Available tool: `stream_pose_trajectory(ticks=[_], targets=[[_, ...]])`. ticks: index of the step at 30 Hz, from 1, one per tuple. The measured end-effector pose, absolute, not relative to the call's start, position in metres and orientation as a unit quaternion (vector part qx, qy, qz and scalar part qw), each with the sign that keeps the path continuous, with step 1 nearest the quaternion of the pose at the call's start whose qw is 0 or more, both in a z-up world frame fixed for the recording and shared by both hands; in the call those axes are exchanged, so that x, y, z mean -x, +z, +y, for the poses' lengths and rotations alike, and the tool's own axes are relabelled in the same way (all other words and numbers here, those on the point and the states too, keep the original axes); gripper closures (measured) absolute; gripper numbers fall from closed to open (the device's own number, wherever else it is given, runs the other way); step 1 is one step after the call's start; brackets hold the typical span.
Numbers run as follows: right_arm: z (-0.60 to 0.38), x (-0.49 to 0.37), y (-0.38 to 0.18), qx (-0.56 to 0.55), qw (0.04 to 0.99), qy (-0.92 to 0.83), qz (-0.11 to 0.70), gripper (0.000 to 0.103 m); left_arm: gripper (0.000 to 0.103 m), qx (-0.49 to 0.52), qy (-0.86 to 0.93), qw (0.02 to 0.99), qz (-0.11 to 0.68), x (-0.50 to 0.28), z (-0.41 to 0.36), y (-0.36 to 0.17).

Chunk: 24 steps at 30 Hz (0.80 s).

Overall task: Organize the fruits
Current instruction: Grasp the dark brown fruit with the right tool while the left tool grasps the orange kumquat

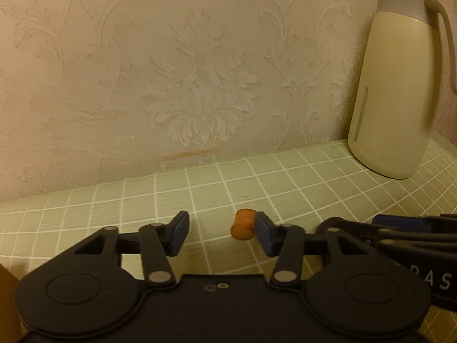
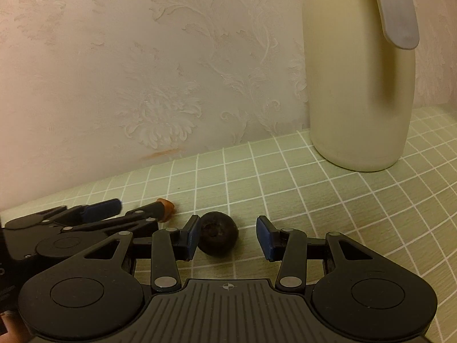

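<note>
In the left wrist view a small orange fruit (image 1: 242, 224) lies on the green checked tablecloth (image 1: 200, 188), touching the inner side of the right finger of my open left gripper (image 1: 221, 235). In the right wrist view a dark round fruit (image 2: 218, 233) lies on the cloth between the fingers of my open right gripper (image 2: 227, 235), against the left finger. The left gripper (image 2: 137, 210) shows at the left of that view with the orange fruit (image 2: 167, 207) at its tip. The right gripper (image 1: 400, 228) shows at the right of the left wrist view.
A tall cream thermos jug (image 1: 397, 85) with a grey lid and handle stands at the back right against the patterned wallpaper; it looms close in the right wrist view (image 2: 360, 85). The table's back edge meets the wall (image 1: 171, 85).
</note>
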State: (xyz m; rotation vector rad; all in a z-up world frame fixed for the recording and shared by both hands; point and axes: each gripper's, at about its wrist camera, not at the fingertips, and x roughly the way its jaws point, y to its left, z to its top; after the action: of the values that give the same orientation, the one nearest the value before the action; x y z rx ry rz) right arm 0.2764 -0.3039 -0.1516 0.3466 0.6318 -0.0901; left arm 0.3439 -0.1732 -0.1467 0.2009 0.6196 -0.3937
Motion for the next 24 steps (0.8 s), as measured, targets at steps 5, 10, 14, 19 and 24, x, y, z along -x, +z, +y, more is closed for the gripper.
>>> stream_pose_trajectory(ticks=[5,10,14,19,24], targets=[[-0.308,-0.28,-0.155,-0.176,0.933,-0.048,0.309,0.058,0.074,-0.086,-0.206,0.922,0.317,-0.352,-0.176,-0.152],[-0.307,-0.281,-0.155,-0.177,0.933,-0.043,0.31,0.058,0.079,-0.085,-0.207,0.921,0.319,-0.356,-0.176,-0.158],[-0.307,-0.281,-0.154,-0.187,0.932,-0.039,0.307,0.058,0.093,-0.073,-0.21,0.922,0.318,-0.357,-0.172,-0.158],[-0.302,-0.285,-0.156,-0.186,0.933,-0.032,0.308,0.058,0.093,-0.087,-0.198,0.924,0.315,-0.354,-0.163,-0.157],[-0.302,-0.293,-0.16,-0.193,0.929,-0.034,0.314,0.058,0.093,-0.097,-0.19,0.923,0.321,-0.341,-0.151,-0.155]])
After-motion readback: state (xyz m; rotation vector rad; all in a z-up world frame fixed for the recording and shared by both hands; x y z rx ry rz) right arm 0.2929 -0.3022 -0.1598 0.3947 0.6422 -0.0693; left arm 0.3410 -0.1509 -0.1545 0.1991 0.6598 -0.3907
